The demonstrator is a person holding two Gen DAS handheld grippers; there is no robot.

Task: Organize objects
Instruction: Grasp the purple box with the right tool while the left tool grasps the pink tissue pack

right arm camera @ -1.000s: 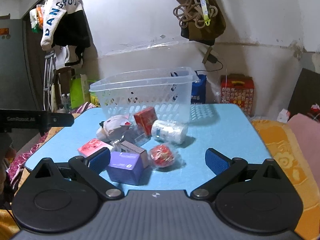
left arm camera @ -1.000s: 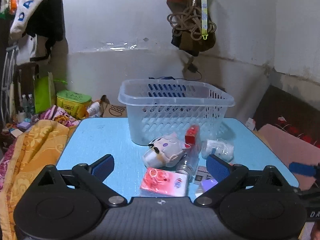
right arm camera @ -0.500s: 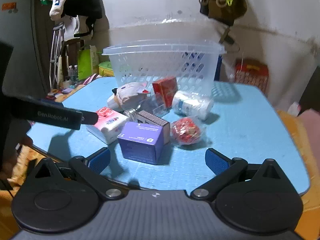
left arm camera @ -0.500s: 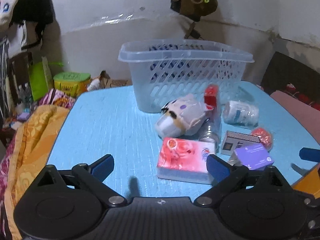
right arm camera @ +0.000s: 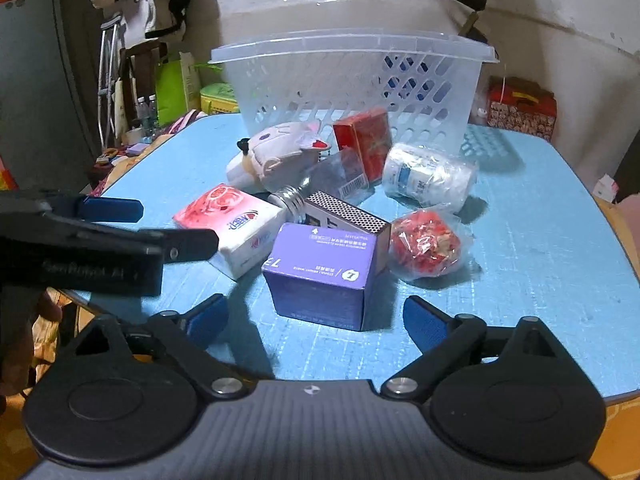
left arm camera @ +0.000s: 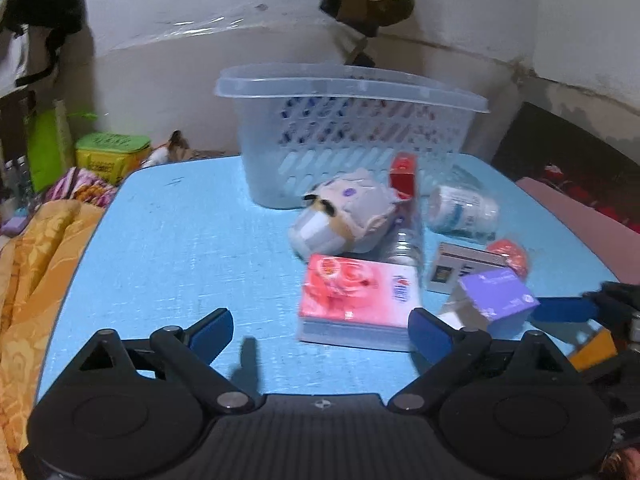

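A blue table (right arm camera: 540,248) holds a little pile of things in front of a clear plastic basket (right arm camera: 352,76) that stands upright near the far edge. The right gripper (right arm camera: 316,320) hangs low over the near edge with its two blue fingers spread wide and nothing between them. Just past its fingers sits a purple box (right arm camera: 324,276), which is not touched by either finger. The left gripper (left arm camera: 320,328) is also spread wide and holds nothing; its right finger (left arm camera: 430,334) is just beside the near corner of a pink tissue pack (left arm camera: 356,298). In the right view the left gripper reaches in from the side, close to the tissue pack. Behind the purple box lies a matchbox (right arm camera: 348,210), touching it. To the right of the purple box is a small red bag (right arm camera: 426,244) in clear wrap. Farther back are a soft toy cat (right arm camera: 280,152), a red box (right arm camera: 364,140) standing up, a light bulb (right arm camera: 320,184) lying in its clear pack, and a white bottle (right arm camera: 428,178) lying on its side in plastic wrap. All these things rest on the table, outside the basket.
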